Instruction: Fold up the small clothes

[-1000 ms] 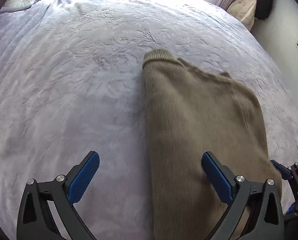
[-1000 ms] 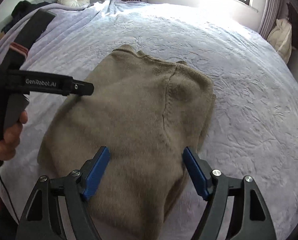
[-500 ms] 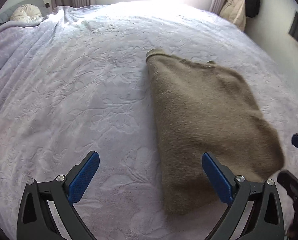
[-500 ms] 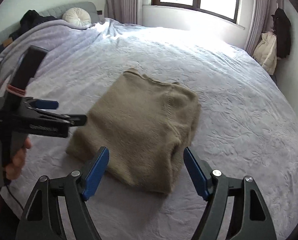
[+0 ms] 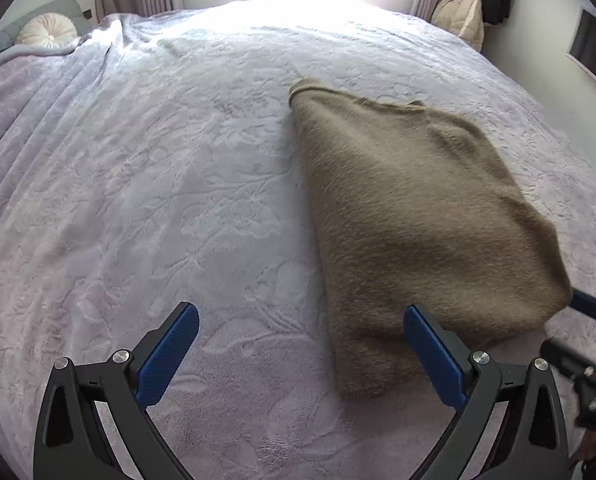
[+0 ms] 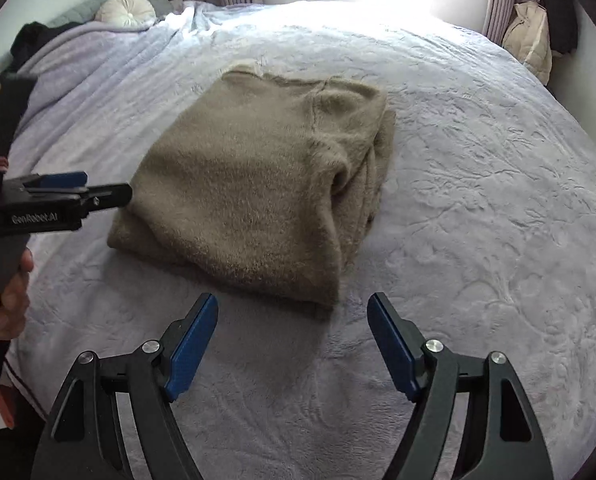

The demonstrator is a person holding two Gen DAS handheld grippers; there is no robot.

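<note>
Sweater (image 6: 257, 184) is seen folded at frame centre on the bed (image 6: 478, 200); folding is judged complete. Left gripper (image 5: 298, 352) and right gripper (image 6: 293, 340) are held spread, empty.

1. The sweater (image 6: 257, 176) is brown and fuzzy.
2. It is folded into a thick, flat pile with layers showing on its right side.
3. It lies on the bed (image 6: 478, 200), neck end far away.
</note>
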